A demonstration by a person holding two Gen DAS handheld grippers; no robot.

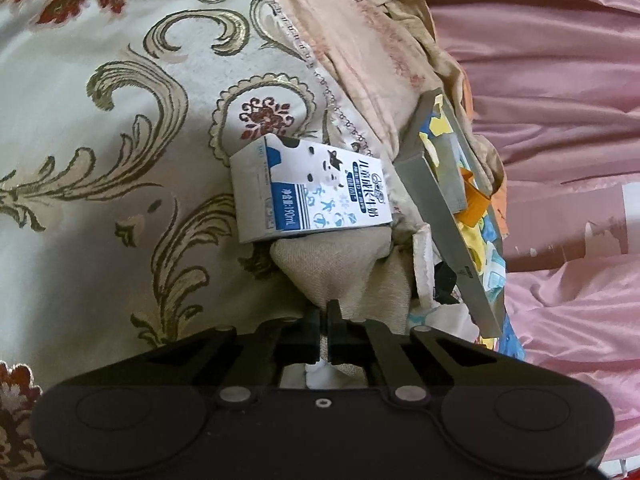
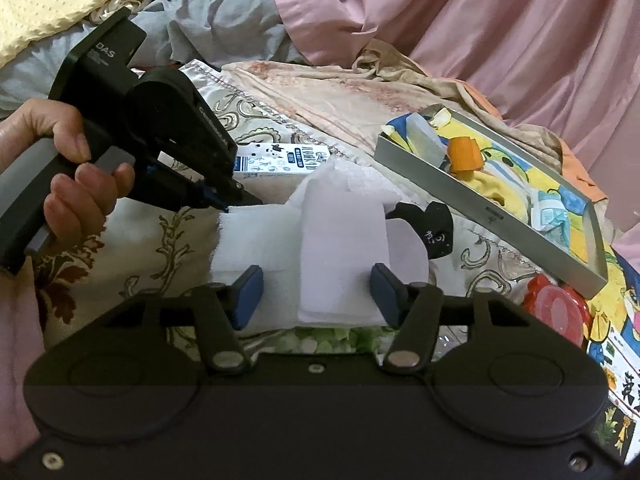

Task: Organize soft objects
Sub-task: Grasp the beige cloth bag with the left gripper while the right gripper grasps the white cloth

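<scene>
Brocade bedding [image 1: 100, 152] with gold scrolls and red flowers covers the bed, with pink satin sheets [image 1: 560, 80] bunched beyond it. On it lies the white folded cloth [image 2: 280, 248], a soft, fuzzy-edged towel-like piece with a paler folded layer across its middle; in the left wrist view the same cloth looks beige and woven.

A hand [image 2: 68, 184] holds the left gripper [image 2: 236, 204], whose fingers are pinched tight on the cloth's far corner, with no gap showing between them. It looks as if this corner is held to keep the fold from slipping.

The right gripper [image 2: 316, 292] straddles the near edge of the cloth. Its blue fingers [image 2: 250, 292] stand at medium width with the cloth between them. Whether the pads actually press on the fabric I cannot tell; the cloth seems to fill the gap.

A small milk carton [image 1: 308, 188] lies just beyond the cloth. A shallow grey tray [image 2: 412, 164] holding an orange block [image 2: 464, 154] and bright soft items rests tilted to the right, probably the place where things are being gathered. A black heart-shaped object [image 2: 436, 228] sits beside the cloth.
</scene>
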